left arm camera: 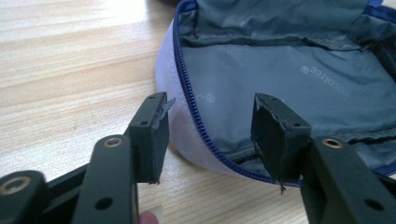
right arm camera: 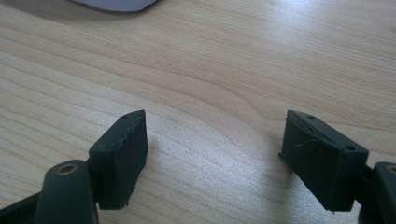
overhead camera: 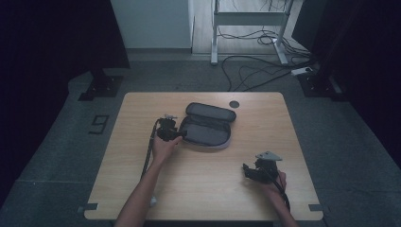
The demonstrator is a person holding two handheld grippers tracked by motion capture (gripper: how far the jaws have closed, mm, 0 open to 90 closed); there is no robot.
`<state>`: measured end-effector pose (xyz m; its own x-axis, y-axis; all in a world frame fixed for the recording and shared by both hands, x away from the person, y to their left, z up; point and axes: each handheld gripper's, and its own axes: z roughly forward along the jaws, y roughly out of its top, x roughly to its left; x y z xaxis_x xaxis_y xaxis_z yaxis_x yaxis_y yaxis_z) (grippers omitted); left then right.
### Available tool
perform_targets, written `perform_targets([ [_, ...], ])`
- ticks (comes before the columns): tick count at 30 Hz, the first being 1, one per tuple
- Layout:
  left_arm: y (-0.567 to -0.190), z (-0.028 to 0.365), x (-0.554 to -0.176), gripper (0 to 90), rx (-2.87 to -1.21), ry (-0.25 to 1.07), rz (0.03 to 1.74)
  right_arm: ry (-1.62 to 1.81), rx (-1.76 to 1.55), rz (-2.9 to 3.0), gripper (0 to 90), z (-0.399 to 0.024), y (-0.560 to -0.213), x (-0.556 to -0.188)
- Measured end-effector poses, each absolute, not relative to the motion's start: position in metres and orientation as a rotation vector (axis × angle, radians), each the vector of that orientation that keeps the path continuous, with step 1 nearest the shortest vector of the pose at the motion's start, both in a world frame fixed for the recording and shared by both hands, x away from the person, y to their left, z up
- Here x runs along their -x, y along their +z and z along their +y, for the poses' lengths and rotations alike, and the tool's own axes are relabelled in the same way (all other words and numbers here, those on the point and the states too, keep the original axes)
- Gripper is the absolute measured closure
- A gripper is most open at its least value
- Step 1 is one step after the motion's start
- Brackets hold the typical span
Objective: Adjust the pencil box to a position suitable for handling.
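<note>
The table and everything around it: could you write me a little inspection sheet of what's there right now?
Surface: wooden table, bare over most of its top.
Job's things: an open zip case lies flat near the far middle, grey lining showing; nothing seen inside.
Clutter: a small dark disc near the far edge.
Grippers: left gripper open, its jaws either side of the case's zip edge, one inside and one outside. Right gripper open over bare wood at the near right, apart from the case.
Cables: one trails from each gripper along the forearm; loose floor cables beyond the table.
Surroundings: grey floor, a white desk frame behind, dark curtains at both sides.
</note>
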<state>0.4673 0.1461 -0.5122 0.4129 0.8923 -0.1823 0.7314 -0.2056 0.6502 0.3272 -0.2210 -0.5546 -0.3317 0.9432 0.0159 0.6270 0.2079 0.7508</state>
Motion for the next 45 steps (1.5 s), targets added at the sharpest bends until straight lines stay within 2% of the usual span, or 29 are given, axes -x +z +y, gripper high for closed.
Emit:
perform_targets([
  [10,-0.522,0.152,-0.471,58.3,-1.99,0.243,1.405,0.936,-1.452,2.038,23.2,-0.222,-0.555,-0.327],
  [19,-0.525,0.154,-0.472,62.3,-1.986,0.225,1.413,0.937,-1.454,2.035,24.2,-0.222,-0.555,-0.327],
  [26,-0.527,0.155,-0.472,65.8,-1.991,0.225,1.423,0.956,-1.473,2.014,31.5,-0.223,-0.553,-0.329],
  [37,-0.531,0.154,-0.472,67.2,-1.988,0.221,1.438,1.061,-1.418,1.974,35.7,-0.212,-0.521,-0.349],
  [45,-0.532,0.154,-0.473,67.5,-1.99,0.212,1.442,1.112,-1.409,1.966,37.6,-0.197,-0.511,-0.369],
])
